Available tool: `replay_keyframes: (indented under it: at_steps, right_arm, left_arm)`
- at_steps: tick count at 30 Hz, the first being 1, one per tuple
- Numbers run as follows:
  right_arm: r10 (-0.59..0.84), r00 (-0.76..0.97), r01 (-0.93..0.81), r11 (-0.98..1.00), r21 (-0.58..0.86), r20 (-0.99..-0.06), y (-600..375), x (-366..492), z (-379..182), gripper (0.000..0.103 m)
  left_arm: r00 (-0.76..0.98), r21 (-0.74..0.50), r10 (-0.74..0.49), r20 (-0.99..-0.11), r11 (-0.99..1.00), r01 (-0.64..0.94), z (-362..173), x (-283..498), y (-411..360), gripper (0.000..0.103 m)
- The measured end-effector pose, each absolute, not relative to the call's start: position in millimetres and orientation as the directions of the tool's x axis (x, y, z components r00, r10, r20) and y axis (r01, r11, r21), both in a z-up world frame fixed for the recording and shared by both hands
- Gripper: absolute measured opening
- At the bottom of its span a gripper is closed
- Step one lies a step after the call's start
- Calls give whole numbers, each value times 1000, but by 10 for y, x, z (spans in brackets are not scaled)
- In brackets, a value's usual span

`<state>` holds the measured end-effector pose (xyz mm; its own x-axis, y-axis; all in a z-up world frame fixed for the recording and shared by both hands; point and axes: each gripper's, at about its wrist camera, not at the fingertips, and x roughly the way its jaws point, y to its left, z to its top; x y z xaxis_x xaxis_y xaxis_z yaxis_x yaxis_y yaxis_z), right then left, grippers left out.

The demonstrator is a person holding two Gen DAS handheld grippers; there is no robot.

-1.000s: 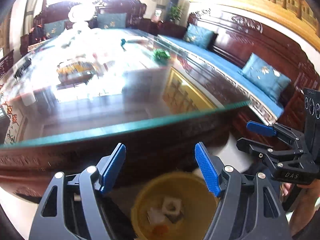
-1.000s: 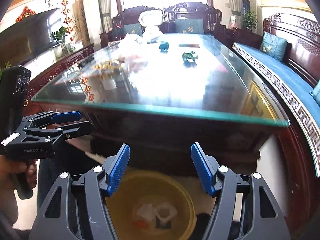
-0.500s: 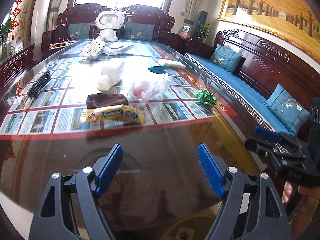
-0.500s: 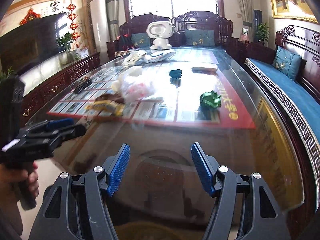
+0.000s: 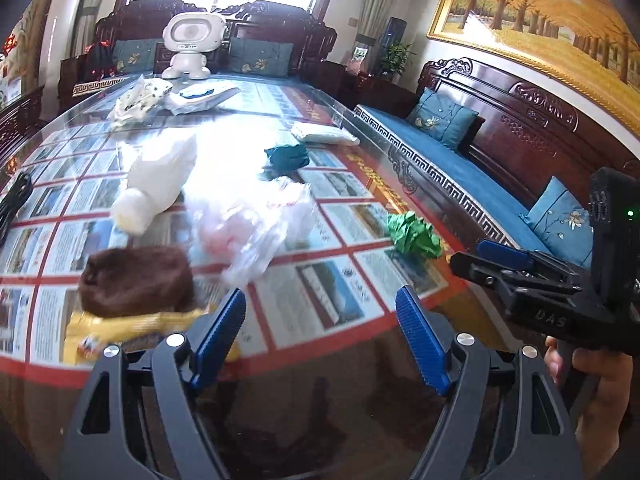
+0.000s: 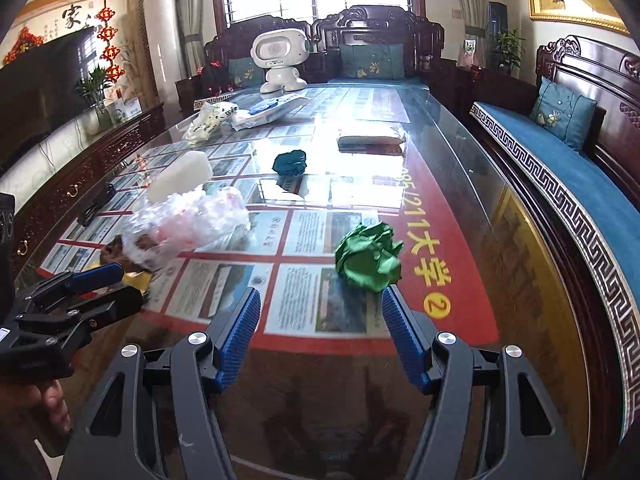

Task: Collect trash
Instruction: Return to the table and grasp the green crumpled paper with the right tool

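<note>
The yellow wrapper (image 5: 120,330) near the bench's (image 5: 320,420) front edge is smeared with blur and partly behind the left claw (image 5: 320,334); its print is unreadable. The black cable (image 5: 14,200) is cut off at the picture's left edge.

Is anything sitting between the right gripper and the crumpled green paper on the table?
Nothing visible does. The right gripper is open, and only bare glass table lies between its fingers and the green paper ball. The clear plastic bag lies off to the left, apart from it.
</note>
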<state>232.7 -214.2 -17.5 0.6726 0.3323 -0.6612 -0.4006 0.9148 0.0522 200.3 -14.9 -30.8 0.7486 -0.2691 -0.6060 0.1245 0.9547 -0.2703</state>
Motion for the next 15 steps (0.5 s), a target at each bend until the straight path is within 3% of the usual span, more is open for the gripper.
replay_keyframes:
  at_steps: [13, 15]
  right_arm:
    - [235, 581, -354, 935, 18, -779, -2002, 3238, -523, 64]
    - [225, 568, -356, 935, 11, -791, -1987, 3262, -579, 54]
  left_arm:
    - [766, -253, -240, -596, 962, 104, -282, 2163, -156, 77]
    - [771, -250, -227, -595, 964, 91, -265, 2176, -130, 78]
